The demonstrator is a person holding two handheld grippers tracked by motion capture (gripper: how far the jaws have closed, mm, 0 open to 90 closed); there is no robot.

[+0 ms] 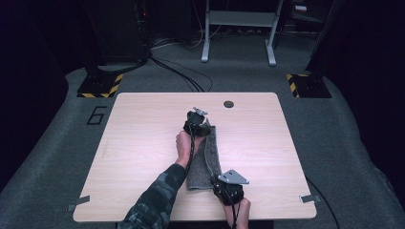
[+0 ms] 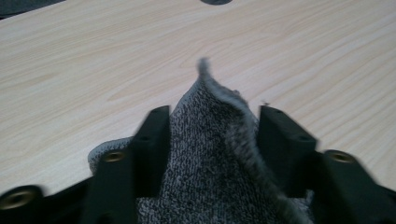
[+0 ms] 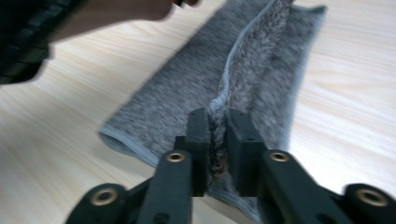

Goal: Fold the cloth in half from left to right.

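Camo sleeve [image 1: 157, 195]; 2 black grippers w/ brass screws [image 3: 176, 157], grey 3-cornered plates [image 1: 233, 177].

Bare table [image 1: 143, 143] is left open on both sides of the grey towel [image 1: 210, 157]; passage along the towel is blocked by the left forearm [image 1: 165, 183] at its left edge.

place: lab | cues: hazard-striped stand bases [image 1: 101, 86]; floor cables [image 1: 181, 74]; grey carpet [image 1: 334, 143]; numbered floor mark [image 1: 97, 115]
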